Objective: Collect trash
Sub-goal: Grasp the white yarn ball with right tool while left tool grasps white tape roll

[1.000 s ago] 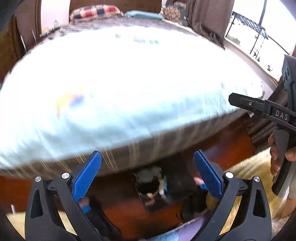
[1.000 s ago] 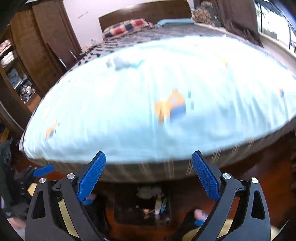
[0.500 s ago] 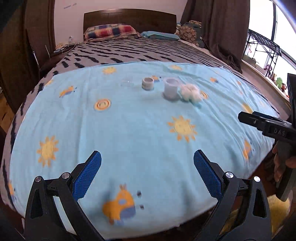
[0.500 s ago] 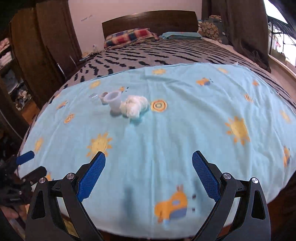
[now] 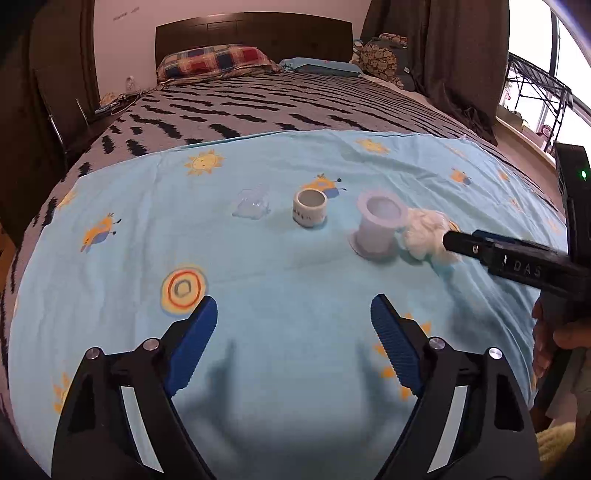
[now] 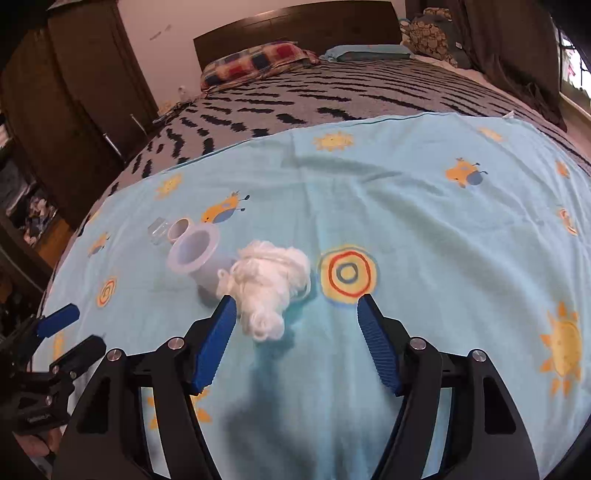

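Observation:
On the light blue sheet (image 5: 280, 280) lie a clear plastic container (image 5: 251, 204), a small white cup (image 5: 310, 207), a pale lilac cup (image 5: 376, 225) and a white fluffy wad (image 5: 424, 236). My left gripper (image 5: 293, 325) is open and empty, hovering short of the cups. My right gripper (image 6: 295, 317) is open and empty, right in front of the white wad (image 6: 269, 284), which lies beside the lilac cup (image 6: 199, 258). The small cup (image 6: 180, 229) and clear container (image 6: 159, 230) sit behind it. The right gripper's finger crosses the left wrist view (image 5: 509, 258).
The bed has a grey black-patterned blanket (image 5: 266, 107), a plaid pillow (image 5: 214, 62) and a dark headboard (image 5: 255, 33). Dark wardrobes (image 6: 85, 92) stand left, curtains (image 5: 458, 55) and a window right. The left gripper shows at the left edge of the right wrist view (image 6: 55, 332).
Both grippers rose from below the bed's edge and moved forward over the sheet toward the trash. The right gripper now reaches the white wad. Both stayed open.

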{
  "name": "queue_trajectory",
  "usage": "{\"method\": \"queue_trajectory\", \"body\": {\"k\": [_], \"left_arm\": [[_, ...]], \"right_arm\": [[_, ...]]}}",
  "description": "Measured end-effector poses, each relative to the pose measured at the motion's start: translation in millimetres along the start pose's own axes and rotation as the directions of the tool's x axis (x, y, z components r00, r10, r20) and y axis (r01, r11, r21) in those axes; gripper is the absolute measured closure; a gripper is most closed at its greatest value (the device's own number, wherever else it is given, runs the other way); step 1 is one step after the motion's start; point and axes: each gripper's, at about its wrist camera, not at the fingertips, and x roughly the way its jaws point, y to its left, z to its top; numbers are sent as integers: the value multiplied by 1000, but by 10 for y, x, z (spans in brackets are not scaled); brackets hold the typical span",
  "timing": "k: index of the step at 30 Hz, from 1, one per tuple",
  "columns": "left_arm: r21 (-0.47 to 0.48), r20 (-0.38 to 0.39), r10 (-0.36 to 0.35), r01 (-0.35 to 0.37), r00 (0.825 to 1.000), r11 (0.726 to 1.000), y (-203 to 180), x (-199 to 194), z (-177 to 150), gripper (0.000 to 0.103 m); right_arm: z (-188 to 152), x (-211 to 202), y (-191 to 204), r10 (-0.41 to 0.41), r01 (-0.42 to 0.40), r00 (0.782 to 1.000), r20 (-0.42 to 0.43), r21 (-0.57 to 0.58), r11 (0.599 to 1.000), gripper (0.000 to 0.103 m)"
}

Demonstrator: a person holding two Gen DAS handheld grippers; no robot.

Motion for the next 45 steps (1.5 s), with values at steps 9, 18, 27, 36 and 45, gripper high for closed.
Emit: {"method": "queue_trajectory", "body": {"k": [9, 18, 27, 36, 45], "left_arm": [[5, -17, -36, 36, 999, 999, 68, 569, 351, 40], [-4, -45, -85, 85, 995, 996, 71, 972, 586, 47], [30, -70, -100, 102, 992, 994, -46, 1085, 703, 71], [53, -50, -72, 75, 996, 996, -142, 538, 529, 72], [82, 15, -88, 86, 996, 993, -386, -508, 92, 72]], "right_arm": [[99, 297, 129, 34, -35, 999, -25, -45, 998, 34], [152, 423, 215, 75, -78, 996, -40, -80, 994, 55], [129, 404, 285, 56, -60, 998, -36, -116, 991, 59], [-33, 26, 315, 34, -36, 999, -17, -137, 990, 60], [-358, -874, 380, 11, 0, 998, 67, -167, 986, 60]]}}
